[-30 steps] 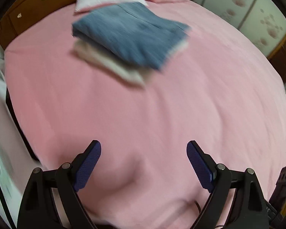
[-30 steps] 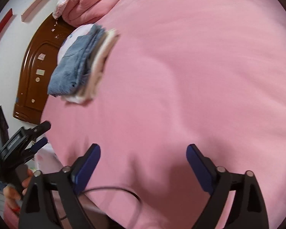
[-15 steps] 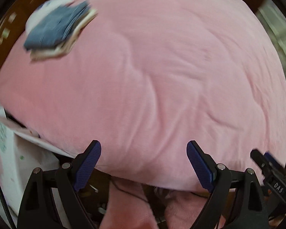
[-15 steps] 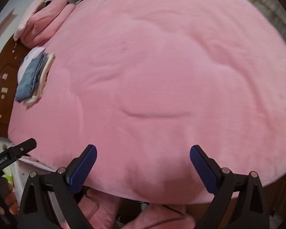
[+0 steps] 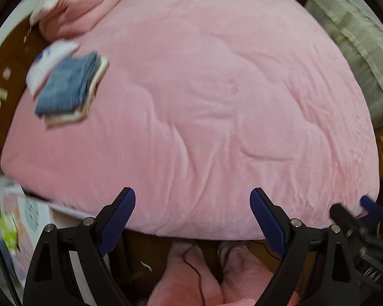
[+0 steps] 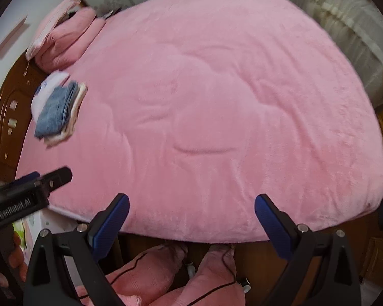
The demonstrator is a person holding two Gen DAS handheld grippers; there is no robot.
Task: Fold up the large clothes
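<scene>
A folded stack [image 5: 66,89] of blue denim on a cream garment lies at the head end of the pink bed [image 5: 217,102], partly on a white pillow. In the right wrist view the same stack [image 6: 56,112] sits at the far left. My left gripper [image 5: 191,199] hangs open over the bed's near edge with nothing between its blue pads [image 5: 117,214]. My right gripper [image 6: 191,201] is open and empty too, high above the same edge. Each gripper shows in the other's view: the right gripper [image 5: 365,211] at the right, the left gripper [image 6: 38,186] at the left.
Pink pillows [image 6: 66,43] and a brown wooden headboard [image 6: 10,107] close the bed's left end. Pale bedding or curtain [image 6: 349,25] runs along the far right. A person's legs in pink trousers [image 5: 191,275] stand below the bed's near edge. A box [image 5: 30,219] stands at the lower left.
Both grippers have risen and drawn back from the bed, so the whole cover now shows. The stack has shrunk towards the left. Both stayed open and empty.
</scene>
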